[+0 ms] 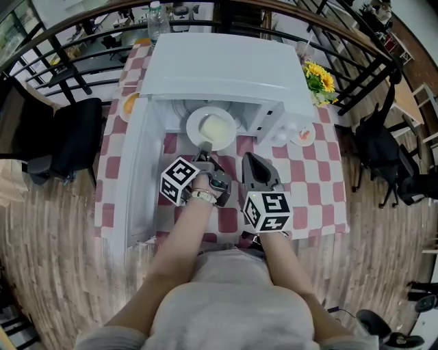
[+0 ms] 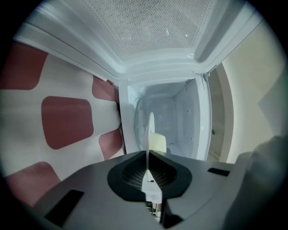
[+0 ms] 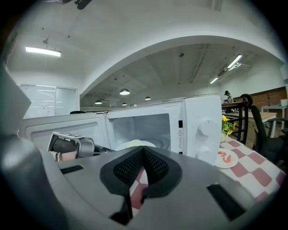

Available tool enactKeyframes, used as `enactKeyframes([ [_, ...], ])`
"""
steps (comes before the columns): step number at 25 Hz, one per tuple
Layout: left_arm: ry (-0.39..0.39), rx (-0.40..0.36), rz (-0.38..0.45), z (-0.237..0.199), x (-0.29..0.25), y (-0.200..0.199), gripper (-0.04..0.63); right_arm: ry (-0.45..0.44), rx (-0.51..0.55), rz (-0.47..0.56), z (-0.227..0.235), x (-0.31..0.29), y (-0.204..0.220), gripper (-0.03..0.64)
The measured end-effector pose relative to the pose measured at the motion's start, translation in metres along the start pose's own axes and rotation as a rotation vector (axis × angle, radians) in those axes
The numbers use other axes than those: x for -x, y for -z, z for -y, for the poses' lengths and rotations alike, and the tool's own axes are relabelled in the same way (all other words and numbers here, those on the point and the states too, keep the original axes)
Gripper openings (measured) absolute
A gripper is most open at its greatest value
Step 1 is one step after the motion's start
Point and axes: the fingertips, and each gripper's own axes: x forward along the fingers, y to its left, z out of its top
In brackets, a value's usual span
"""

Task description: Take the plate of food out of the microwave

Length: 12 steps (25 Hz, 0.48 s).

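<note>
Head view shows the plate (image 1: 195, 124) at the mouth of the microwave (image 1: 226, 68), with a pale yellow mound of food (image 1: 216, 128) on it. Whether the plate rests on the microwave's floor or is lifted off it, I cannot tell.

The left gripper (image 1: 204, 146) reaches in from the front of the microwave, and its jaws are clamped on the plate's near rim. In the left gripper view the plate appears edge-on as a thin white line running straight into the closed pads. The food sits beyond them, with the white inside of the microwave behind it.

The right gripper (image 1: 251, 158) hangs in front of the microwave, just beside the left one and clear of the plate. Its own view shows the jaws pressed together at the tips with nothing between them.

The microwave's door (image 1: 130, 171) stands swung wide open on the microwave's left side.

The microwave sits on a table with a red-and-white checked cloth (image 1: 311, 195). On the cloth to the microwave's right lies a small dish (image 1: 302, 136) holding something reddish. Behind the dish, by the microwave's right rear corner, stands a bunch of yellow flowers (image 1: 320, 78). A clear bottle (image 1: 157, 20) stands behind the microwave's left rear corner. A black chair (image 1: 68, 140) stands on the wooden floor, well apart from the microwave, on the door side.
</note>
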Motion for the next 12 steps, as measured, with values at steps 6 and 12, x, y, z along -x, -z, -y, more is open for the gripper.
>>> enactKeyframes([
  [6, 0.024, 0.002, 0.017, -0.001, 0.021, 0.006, 0.015, 0.013, 0.040, 0.030, -0.010, 0.017, 0.001, 0.021],
  [12, 0.063, -0.002, 0.029, 0.005, 0.039, 0.015, 0.014, 0.046, 0.034, 0.049, -0.010, 0.032, 0.003, 0.021],
])
